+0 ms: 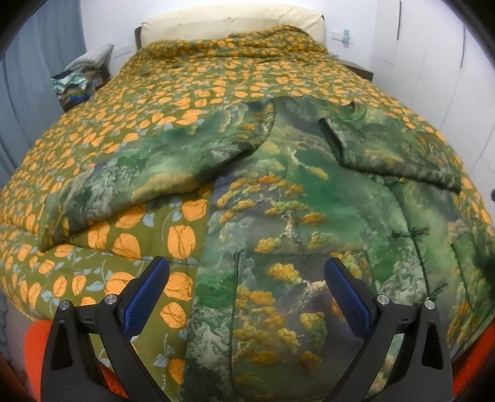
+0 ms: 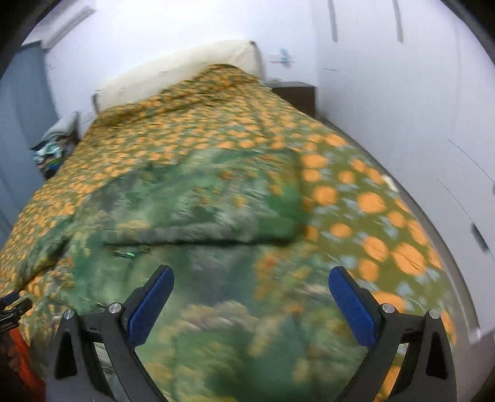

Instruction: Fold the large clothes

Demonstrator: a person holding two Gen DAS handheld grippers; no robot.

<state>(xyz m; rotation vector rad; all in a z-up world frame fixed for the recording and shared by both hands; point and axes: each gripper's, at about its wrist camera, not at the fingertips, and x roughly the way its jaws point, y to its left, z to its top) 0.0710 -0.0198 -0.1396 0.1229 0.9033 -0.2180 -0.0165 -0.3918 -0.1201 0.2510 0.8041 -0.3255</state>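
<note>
A big bed (image 1: 92,130) filled most of the room. It had a green cover with orange flowers all over it. A cream headboard (image 1: 232,24) stood at the far end, against the white wall.

On the near part of the bed lay a large green jacket (image 1: 278,247). It had trees and misty hills printed on it. It lay flat with its front facing up, and small knot buttons (image 1: 411,233) ran down its front. The hem hung near the edge of the bed.

The jacket's left sleeve (image 1: 161,167) reached out to the side and a bit toward the headboard. It was not folded in. The other sleeve (image 1: 396,151) seemed to be turned in over the chest, but it was hard to be sure. The right wrist picture was very blurry, so it did not help much.

So the folding looked like it had only just begun. The spread sleeve probably had to come in, and then the body had to be folded up.

The left claw (image 1: 247,269) hung over the bottom part of the jacket. Its blue fingers (image 1: 145,297) were spread wide and held nothing. The right claw (image 2: 250,278) hung over the jacket too. It was also spread wide, with nothing in it.

A pile of other clothes (image 1: 80,83) sat far off, beside the bed.
</note>
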